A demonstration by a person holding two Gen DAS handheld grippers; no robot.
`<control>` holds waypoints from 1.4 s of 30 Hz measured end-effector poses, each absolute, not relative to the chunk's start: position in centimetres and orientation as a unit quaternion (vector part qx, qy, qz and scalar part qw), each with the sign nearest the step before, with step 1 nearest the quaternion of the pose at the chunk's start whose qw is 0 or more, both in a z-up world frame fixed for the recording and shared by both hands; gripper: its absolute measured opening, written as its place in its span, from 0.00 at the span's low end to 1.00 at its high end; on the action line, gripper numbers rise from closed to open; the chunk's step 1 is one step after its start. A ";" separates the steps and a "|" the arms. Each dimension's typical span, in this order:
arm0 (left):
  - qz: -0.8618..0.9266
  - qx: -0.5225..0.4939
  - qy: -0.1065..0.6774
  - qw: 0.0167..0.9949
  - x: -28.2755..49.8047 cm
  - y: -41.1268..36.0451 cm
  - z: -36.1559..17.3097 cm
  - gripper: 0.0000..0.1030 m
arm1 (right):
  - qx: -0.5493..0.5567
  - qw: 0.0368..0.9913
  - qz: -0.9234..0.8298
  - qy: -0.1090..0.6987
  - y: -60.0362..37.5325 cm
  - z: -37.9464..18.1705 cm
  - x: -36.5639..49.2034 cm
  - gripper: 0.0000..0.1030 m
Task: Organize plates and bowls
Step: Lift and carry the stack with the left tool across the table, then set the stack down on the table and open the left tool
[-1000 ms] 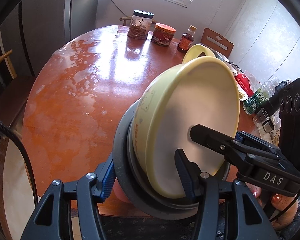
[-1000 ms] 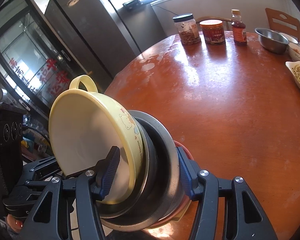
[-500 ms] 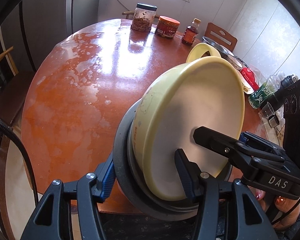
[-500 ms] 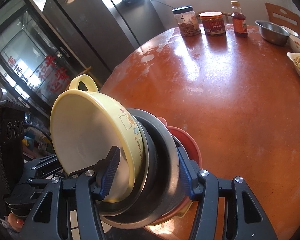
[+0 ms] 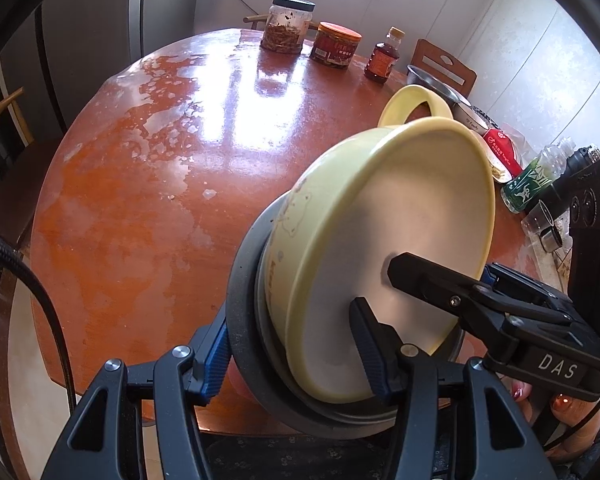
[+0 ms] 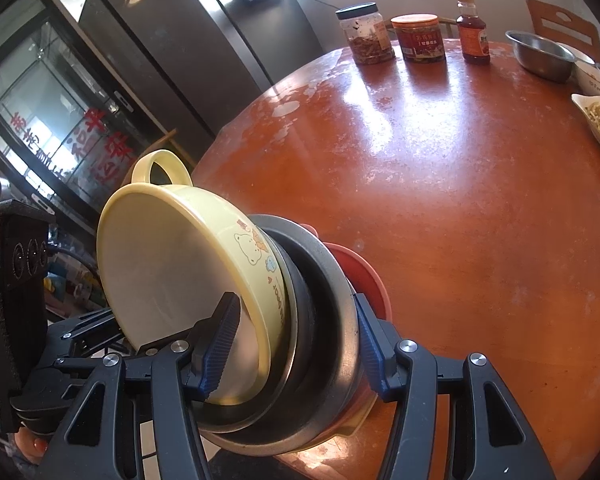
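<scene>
The gathering looks mostly done: a nested stack is already built, with the yellow handled bowl [image 5: 384, 248] on top, a dark grey metal bowl [image 5: 252, 320] under it, and a red dish [image 6: 364, 280] at the bottom, seen in the right wrist view. The stack is tilted on edge over the near rim of the round wooden table [image 5: 160, 200], carried between both tools. The left gripper [image 5: 296, 352] pinches the whole stack, one pad inside the yellow bowl and the other behind the grey one; the right gripper [image 6: 296, 344] clamps it the same way from the opposite side. What seems left is setting the stack down on the table, and perhaps collecting the steel bowl [image 6: 544, 54] and the white bowl [image 6: 594, 78] at the table's far edge.

The yellow bowl is smooth plastic or melamine with a loop handle, a pale matte inside and a cartoon bear print on its wall. The grey bowl has a dull metallic sheen and a rolled rim. The tabletop is glossy reddish lacquer, worn into whitish patches.
</scene>
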State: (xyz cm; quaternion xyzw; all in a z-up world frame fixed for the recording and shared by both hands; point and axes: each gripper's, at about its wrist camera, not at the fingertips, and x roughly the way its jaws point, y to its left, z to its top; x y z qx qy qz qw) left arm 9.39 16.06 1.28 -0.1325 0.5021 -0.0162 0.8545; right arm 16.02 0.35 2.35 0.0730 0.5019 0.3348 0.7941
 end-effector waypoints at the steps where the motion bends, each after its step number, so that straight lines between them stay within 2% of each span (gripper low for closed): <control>1: -0.016 -0.133 0.501 0.855 9.4 16.1 1.2 0.54 | 0.073 0.794 0.335 0.502 0.4 2.3 16.1 0.57; 22: -0.017 -0.136 0.501 0.855 10.0 16.0 1.1 0.55 | 0.084 0.795 0.332 0.501 0.2 2.0 16.3 0.58; 25: -0.014 -0.136 0.496 0.857 10.1 16.1 1.4 0.55 | 0.076 0.806 0.330 0.485 -0.1 2.6 16.2 0.66; 42: 0.000 -0.127 0.471 0.873 8.4 16.0 3.6 0.58 | 0.078 0.825 0.334 0.448 -2.2 4.9 15.5 0.71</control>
